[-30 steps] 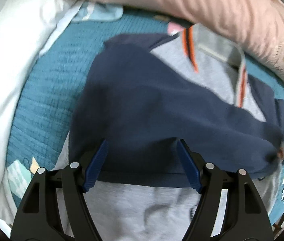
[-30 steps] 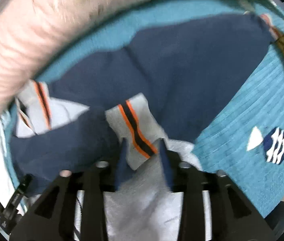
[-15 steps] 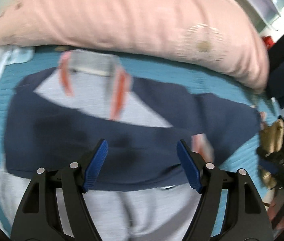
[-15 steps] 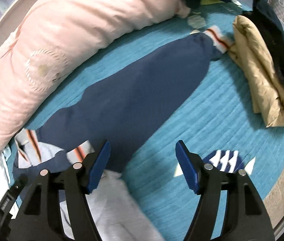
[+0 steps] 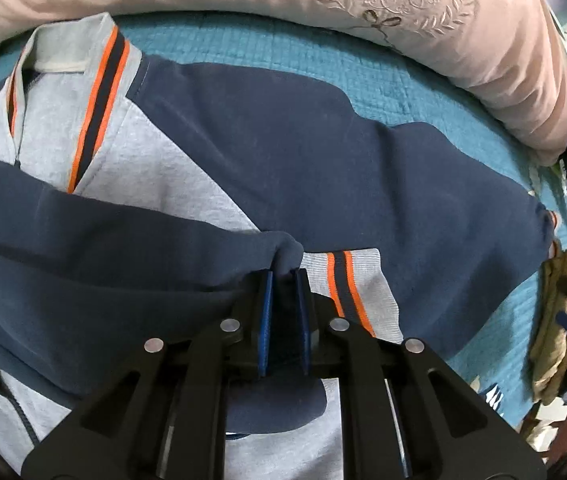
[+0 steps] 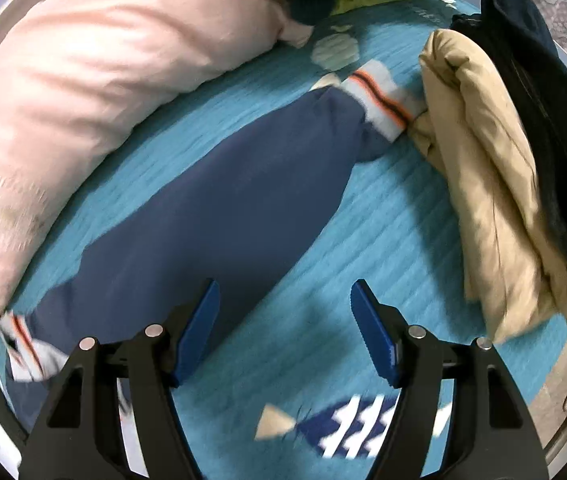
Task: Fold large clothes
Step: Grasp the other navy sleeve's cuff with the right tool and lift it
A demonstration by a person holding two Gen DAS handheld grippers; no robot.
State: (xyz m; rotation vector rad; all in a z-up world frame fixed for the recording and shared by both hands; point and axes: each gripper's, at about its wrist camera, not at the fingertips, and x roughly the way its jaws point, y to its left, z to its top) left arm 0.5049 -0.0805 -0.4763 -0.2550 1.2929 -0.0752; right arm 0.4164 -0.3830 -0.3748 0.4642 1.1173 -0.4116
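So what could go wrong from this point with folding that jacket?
The left gripper pinches only a small bunch of the folded navy sleeve near its striped cuff, so the cloth could slip out and the fold could fall open.

The other sleeve is still stretched out, its cuff touching the folded tan garment. The open right gripper might snag or drag that pile when it reaches there.
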